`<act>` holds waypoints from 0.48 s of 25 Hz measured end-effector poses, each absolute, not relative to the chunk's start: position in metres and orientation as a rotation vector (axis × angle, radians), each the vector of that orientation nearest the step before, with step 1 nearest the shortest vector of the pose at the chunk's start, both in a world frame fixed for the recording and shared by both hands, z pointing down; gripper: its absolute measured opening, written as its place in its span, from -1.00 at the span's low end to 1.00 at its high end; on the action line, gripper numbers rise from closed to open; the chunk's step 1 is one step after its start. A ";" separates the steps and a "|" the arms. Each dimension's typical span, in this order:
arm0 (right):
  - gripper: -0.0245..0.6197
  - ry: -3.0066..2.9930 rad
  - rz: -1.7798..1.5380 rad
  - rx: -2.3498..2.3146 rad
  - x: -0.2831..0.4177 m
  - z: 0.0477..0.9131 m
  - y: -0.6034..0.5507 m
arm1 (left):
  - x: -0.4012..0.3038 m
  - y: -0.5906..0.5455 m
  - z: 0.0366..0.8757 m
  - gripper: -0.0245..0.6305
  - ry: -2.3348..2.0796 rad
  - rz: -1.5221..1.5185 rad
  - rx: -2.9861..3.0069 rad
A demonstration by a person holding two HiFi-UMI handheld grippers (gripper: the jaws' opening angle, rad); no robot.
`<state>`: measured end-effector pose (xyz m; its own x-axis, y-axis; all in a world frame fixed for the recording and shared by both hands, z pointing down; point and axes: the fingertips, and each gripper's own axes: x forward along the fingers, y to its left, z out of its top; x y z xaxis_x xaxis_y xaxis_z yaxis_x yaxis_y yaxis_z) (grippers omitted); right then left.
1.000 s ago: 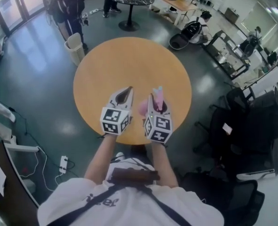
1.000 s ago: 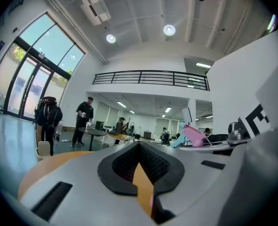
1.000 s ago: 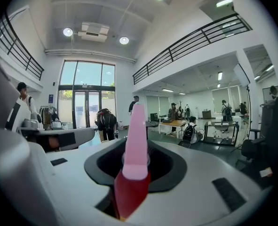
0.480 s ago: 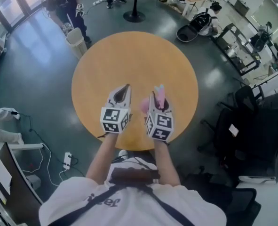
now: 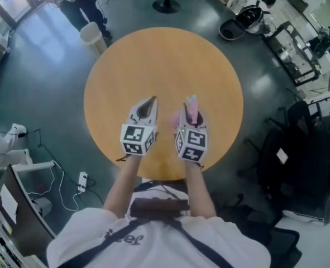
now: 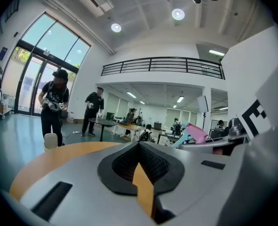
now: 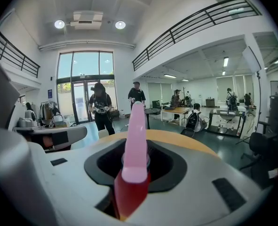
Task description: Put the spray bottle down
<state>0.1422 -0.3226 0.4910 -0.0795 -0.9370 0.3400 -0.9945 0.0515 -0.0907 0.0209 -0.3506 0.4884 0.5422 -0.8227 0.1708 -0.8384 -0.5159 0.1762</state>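
Right gripper is clamped on the pink spray bottle, just right of centre in the head view over the round table, so the set-down looks unfinished and next calls for lowering, then parting the 2 jaws.

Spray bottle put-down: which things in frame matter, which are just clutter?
In play: spray bottle; right gripper, clamped on it; round wooden table.
Clutter: white bin, power strip, black chairs, all on the floor around the table.
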 end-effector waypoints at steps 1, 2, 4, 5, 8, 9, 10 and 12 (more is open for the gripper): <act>-0.45 -2.128 0.458 1.986 0.143 0.495 -0.327 | 0.021 -0.353 0.493 -0.90 -1.397 0.110 2.536; -0.45 -2.124 0.462 1.979 0.144 0.499 -0.331 | 0.021 -0.356 0.498 -0.90 -1.399 0.124 2.526; -0.45 -2.118 0.457 1.968 0.145 0.505 -0.341 | 0.020 -0.362 0.508 -0.90 -1.401 0.146 2.505; -0.45 -2.114 0.457 1.963 0.145 0.508 -0.345 | 0.021 -0.366 0.512 -0.90 -1.401 0.151 2.496; -0.45 -2.094 0.466 1.945 0.147 0.521 -0.361 | 0.024 -0.379 0.521 -0.90 -1.399 0.165 2.489; -0.45 -2.087 0.467 1.941 0.149 0.524 -0.367 | 0.026 -0.384 0.524 -0.90 -1.399 0.171 2.490; -0.45 -2.082 0.467 1.936 0.150 0.528 -0.373 | 0.027 -0.389 0.527 -0.90 -1.399 0.179 2.489; -0.45 -2.075 0.475 1.926 0.153 0.535 -0.384 | 0.031 -0.396 0.534 -0.90 -1.397 0.199 2.485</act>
